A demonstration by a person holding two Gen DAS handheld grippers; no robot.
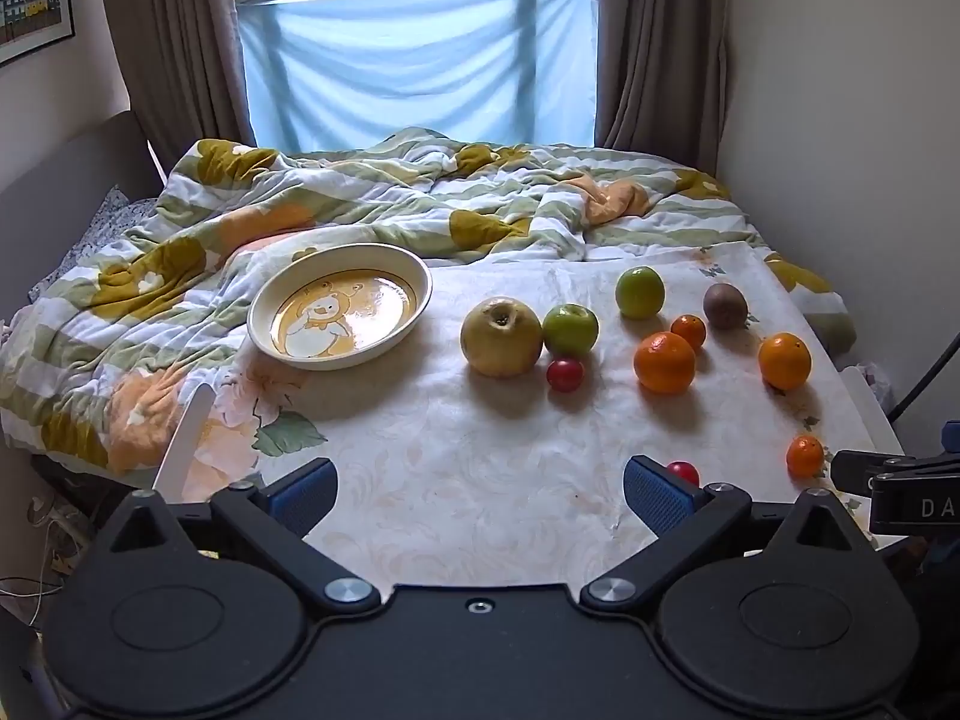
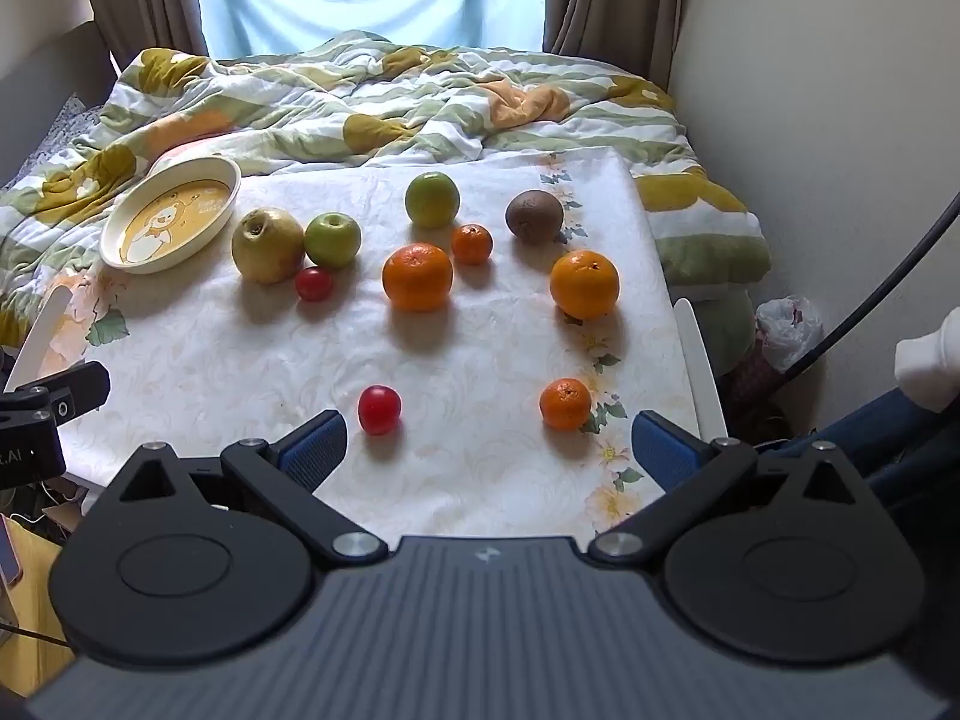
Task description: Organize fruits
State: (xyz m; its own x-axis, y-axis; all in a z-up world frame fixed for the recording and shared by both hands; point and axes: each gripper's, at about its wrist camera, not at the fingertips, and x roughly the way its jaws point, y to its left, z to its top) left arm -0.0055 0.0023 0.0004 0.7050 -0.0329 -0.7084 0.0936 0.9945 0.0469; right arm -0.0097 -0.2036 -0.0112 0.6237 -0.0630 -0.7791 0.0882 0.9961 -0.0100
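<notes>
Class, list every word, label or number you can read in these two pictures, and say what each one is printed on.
"DA": white letters, cut off at the frame edge, on the right gripper's black body.
".AI": white letters, partly cut off, on the left gripper's black body.
Small writing on the plate: too blurred to read.

Legible markings are few. White letters "DA", cut off at the frame edge, stand on the black right gripper body (image 1: 912, 501). The plate (image 2: 171, 213) carries small, unreadable writing.
</notes>
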